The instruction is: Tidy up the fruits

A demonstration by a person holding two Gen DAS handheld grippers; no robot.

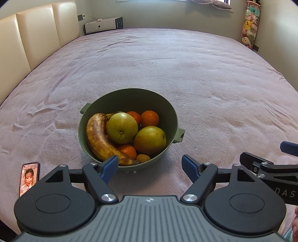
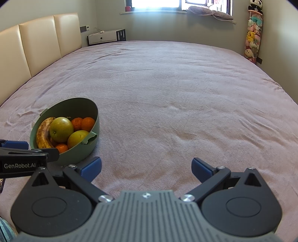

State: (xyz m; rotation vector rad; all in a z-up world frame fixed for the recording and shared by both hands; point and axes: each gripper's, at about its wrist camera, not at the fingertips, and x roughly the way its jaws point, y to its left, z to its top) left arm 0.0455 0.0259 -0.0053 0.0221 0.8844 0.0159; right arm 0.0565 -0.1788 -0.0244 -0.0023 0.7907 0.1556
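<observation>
Green bowl (image 1: 128, 104) on the bed (image 1: 167, 65), holding banana (image 1: 100, 137), two pears (image 1: 122, 128) and oranges (image 1: 149, 118). Just before the bowl, left hand-held gripper (image 1: 150, 165) released, empty. Right of the bowl, right hand-held gripper (image 2: 146, 166) spread, empty.

Daylight from blown-out window (image 2: 156, 3); soft shadows; sharp centre; fisheye bending, dark vignette at corners.

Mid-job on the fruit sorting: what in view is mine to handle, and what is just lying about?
Job: green bowl, banana, two pears, oranges, left gripper, right gripper, both open.

Lying about: phone, bedside cabinet, plush toys.
</observation>
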